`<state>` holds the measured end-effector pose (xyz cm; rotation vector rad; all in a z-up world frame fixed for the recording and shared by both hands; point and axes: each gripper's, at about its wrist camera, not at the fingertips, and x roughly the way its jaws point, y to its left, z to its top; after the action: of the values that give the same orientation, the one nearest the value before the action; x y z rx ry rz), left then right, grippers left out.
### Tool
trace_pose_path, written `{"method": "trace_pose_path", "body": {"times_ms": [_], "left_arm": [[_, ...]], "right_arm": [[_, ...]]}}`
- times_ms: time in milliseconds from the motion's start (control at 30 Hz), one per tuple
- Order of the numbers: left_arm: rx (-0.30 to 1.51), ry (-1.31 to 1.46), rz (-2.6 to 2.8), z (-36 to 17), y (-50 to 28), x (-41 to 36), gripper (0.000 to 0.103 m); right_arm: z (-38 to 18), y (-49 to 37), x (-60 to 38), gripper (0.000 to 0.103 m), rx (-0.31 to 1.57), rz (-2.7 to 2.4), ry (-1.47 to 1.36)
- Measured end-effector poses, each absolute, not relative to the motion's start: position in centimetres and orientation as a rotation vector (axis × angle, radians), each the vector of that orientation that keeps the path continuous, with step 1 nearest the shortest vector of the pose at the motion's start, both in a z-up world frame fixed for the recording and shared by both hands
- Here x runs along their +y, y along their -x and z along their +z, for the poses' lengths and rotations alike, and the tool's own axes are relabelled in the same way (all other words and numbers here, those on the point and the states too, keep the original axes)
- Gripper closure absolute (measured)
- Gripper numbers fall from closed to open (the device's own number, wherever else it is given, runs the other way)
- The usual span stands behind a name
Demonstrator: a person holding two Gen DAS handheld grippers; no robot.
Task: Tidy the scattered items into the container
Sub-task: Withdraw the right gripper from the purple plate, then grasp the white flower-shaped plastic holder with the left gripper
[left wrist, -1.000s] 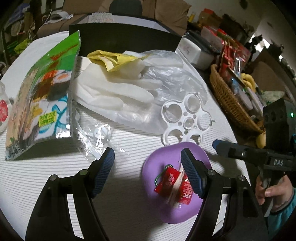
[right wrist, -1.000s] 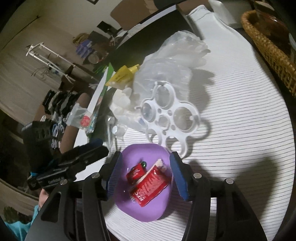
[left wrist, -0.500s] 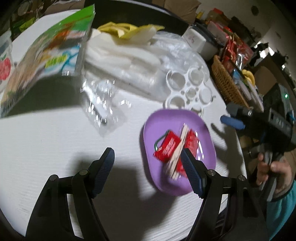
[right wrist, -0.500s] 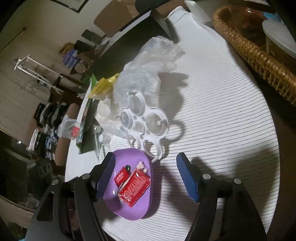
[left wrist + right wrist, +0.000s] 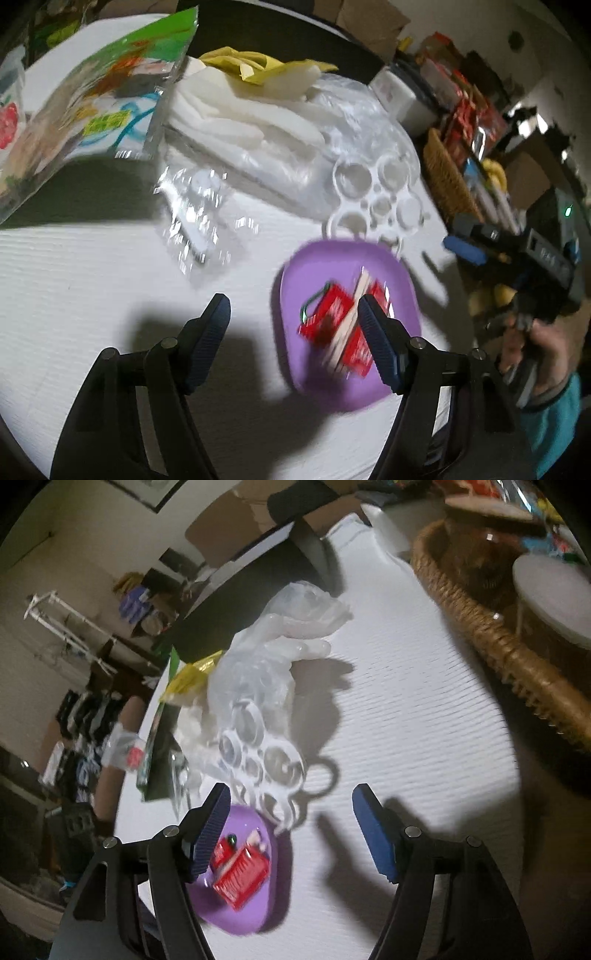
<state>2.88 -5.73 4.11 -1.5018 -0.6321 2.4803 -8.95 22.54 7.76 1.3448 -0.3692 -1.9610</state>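
Right gripper point(image 5: 291, 823) swung off purple plate point(image 5: 255, 912); ring carrier point(image 5: 264, 764) adjacent.

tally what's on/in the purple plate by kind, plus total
On the purple plate:
red sauce packets: 2
wooden stick: 1
green ring, partly under a packet: 1
Total: 4 (left wrist view is blurred; anything hidden under the packets is not counted)

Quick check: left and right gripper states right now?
Left gripper: open, holding nothing.
Right gripper: open, holding nothing.
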Motion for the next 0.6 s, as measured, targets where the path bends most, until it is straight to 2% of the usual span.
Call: {"method": "trace_pose_path", "body": {"times_ms": [67, 133, 233, 367, 400, 600], "left_arm": [[-0.640, 1.475, 2.485, 4.6, -1.4, -5.6, 0.035], [-0.613, 1.451, 2.480, 5.2, 0.1, -4.8, 0.039], [-0.457, 1.445, 2.497, 5.9, 2.3, -2.7, 0.045], [-0.269, 1.467, 2.515, 5.8, 4.6, -1.0, 0.066], [-0.256, 1.474, 2.507, 5.6, 5.0, -0.8, 0.069], [-0.324, 1.497, 2.460, 4.6, 6.5, -0.5, 0.069]], "right_arm": [[7.3, 9.4, 22.0, 0.031, -0.391, -1.956, -1.369], [7.2, 9.8, 21.8, 0.031, -0.412, -1.957, -1.356], [7.4, 10.3, 21.3, 0.036, -0.403, -1.960, -1.325], [7.1, 10.6, 20.9, 0.055, -0.396, -1.932, -1.332], [7.2, 10.5, 20.9, 0.059, -0.387, -1.937, -1.322], [7.4, 10.6, 21.1, 0.066, -0.385, -1.934, -1.320]]}}
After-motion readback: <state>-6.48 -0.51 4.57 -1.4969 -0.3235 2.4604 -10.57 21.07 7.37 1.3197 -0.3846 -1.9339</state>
